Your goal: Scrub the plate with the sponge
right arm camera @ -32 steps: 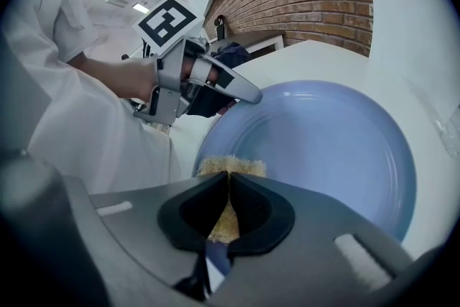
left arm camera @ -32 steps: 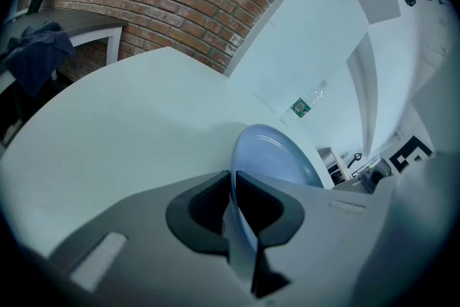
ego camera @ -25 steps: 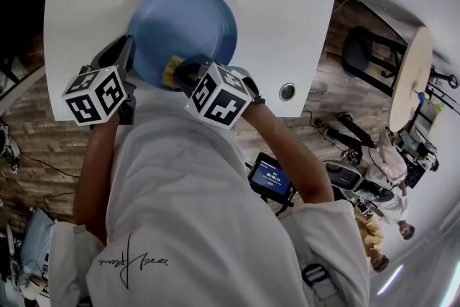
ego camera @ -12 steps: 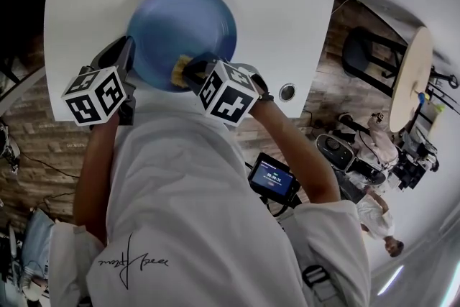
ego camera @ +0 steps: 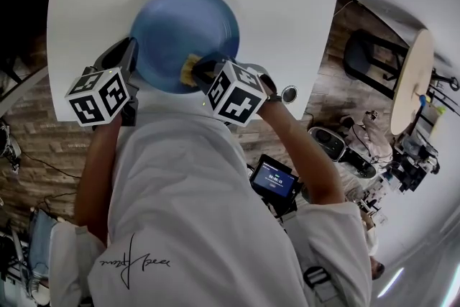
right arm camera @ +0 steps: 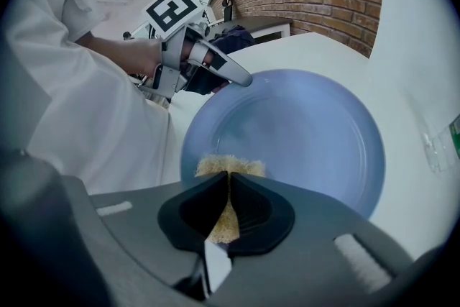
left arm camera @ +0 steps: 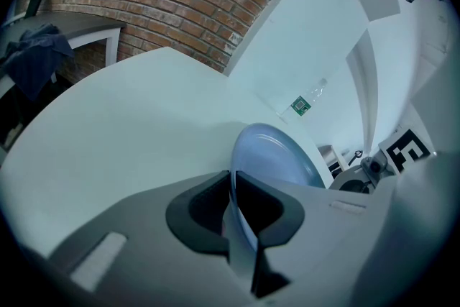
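1. Sponge (ego camera: 188,68) and right gripper (ego camera: 198,70) are sitting a bit further right than a second ago in the head view, at the blue plate's (ego camera: 183,36) near edge on the white table (ego camera: 287,18).
2. Left gripper view: left gripper (left arm camera: 231,187) is pinching the plate's rim.
3. Right gripper view: jaws are squeezing the sponge.

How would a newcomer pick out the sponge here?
Start at the white table, then the round blue plate near its front edge. At the plate's near rim, the right tool pinches a small yellow fibrous sponge, the only yellow, rough-textured thing there.
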Tool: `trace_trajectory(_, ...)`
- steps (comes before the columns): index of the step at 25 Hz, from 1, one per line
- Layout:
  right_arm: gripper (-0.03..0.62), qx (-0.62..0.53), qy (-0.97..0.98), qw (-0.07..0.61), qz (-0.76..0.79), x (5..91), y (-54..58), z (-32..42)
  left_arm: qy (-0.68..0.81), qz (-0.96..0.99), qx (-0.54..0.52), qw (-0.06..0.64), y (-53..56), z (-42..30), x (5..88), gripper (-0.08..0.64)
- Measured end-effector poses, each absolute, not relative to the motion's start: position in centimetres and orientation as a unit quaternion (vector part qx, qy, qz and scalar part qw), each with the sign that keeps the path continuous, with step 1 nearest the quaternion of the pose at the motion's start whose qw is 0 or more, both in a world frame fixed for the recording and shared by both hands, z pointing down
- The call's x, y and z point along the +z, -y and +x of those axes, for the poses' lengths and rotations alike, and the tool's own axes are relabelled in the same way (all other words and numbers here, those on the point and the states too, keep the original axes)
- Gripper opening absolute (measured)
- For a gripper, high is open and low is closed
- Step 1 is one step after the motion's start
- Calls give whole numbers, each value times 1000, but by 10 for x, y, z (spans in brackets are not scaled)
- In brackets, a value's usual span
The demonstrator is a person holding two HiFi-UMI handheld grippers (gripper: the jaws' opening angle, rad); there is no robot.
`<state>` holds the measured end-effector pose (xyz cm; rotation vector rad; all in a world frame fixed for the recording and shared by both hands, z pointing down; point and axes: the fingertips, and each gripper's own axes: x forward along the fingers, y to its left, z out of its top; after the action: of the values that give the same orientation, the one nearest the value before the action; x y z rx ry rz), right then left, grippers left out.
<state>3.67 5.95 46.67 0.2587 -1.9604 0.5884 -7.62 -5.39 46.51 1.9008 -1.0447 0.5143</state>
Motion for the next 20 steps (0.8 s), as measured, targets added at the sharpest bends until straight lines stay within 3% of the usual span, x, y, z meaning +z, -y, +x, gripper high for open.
trace_trajectory(20,19,165,799,550,178,469,-31,61,419,767,207,440,55,-77,463,43)
